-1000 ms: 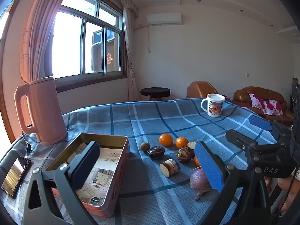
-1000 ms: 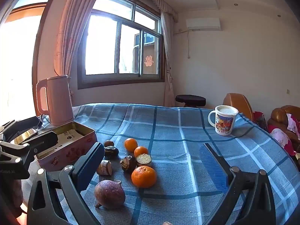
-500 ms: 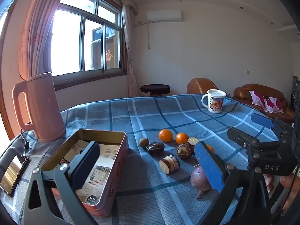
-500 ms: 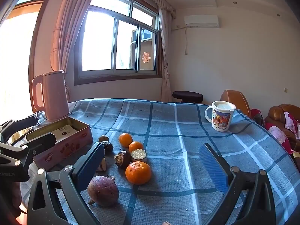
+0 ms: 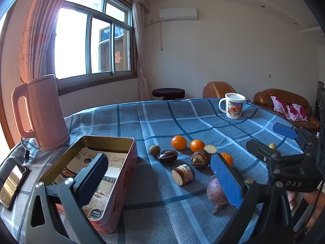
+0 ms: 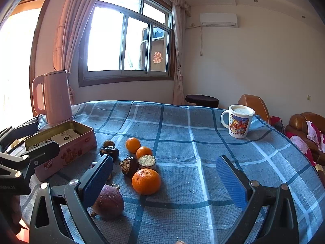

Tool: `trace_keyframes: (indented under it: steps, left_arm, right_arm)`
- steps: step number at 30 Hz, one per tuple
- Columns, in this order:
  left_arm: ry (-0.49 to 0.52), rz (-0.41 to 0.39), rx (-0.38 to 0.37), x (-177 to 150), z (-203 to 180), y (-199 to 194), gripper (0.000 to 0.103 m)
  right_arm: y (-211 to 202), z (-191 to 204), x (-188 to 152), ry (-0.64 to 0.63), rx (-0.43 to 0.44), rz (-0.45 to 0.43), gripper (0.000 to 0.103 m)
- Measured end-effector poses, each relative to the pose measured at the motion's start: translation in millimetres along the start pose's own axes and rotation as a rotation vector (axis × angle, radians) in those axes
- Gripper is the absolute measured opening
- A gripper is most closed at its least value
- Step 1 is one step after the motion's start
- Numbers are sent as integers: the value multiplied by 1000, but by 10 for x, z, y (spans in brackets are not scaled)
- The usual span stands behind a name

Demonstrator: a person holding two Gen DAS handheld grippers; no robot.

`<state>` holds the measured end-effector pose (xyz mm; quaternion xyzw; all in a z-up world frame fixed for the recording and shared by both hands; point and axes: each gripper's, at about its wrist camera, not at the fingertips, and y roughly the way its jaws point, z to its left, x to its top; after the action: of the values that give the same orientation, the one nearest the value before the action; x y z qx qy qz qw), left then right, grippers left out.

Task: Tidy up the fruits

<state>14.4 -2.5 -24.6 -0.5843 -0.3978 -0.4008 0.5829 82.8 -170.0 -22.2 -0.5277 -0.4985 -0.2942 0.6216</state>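
Observation:
Several fruits lie in a cluster on the blue plaid cloth: a large orange [image 6: 146, 181], two small oranges [image 6: 133, 145] [image 5: 179, 142], dark passion fruits [image 5: 167, 156], a cut piece [image 5: 183, 174] and a purple root [image 6: 109, 201] [image 5: 217, 191]. An open pink tin [image 5: 113, 185] [image 6: 67, 148] with papers inside sits to their left. My left gripper [image 5: 156, 174] is open, above the tin's near end and the cloth beside it. My right gripper [image 6: 164, 174] is open, low over the cloth just in front of the large orange. Both hold nothing.
A pink kettle [image 5: 43, 111] stands behind the tin, with a phone [image 5: 12, 183] at the table's left edge. A printed mug [image 6: 239, 122] stands at the far right. Brown sofas [image 5: 284, 101] and a dark stool [image 5: 168, 93] are beyond the table.
Both grippers have moved forward and lower toward the fruit cluster, so the fruits and tin appear larger and nearer. Both stay open.

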Motion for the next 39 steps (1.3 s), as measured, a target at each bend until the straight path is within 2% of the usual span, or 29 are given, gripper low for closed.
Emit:
trace_keyframes:
  steps: [39]
  left_arm:
    - [21,50,-25,-109,-179,134,103]
  right_arm:
    - [76,-124,-123,19,-23,44,102]
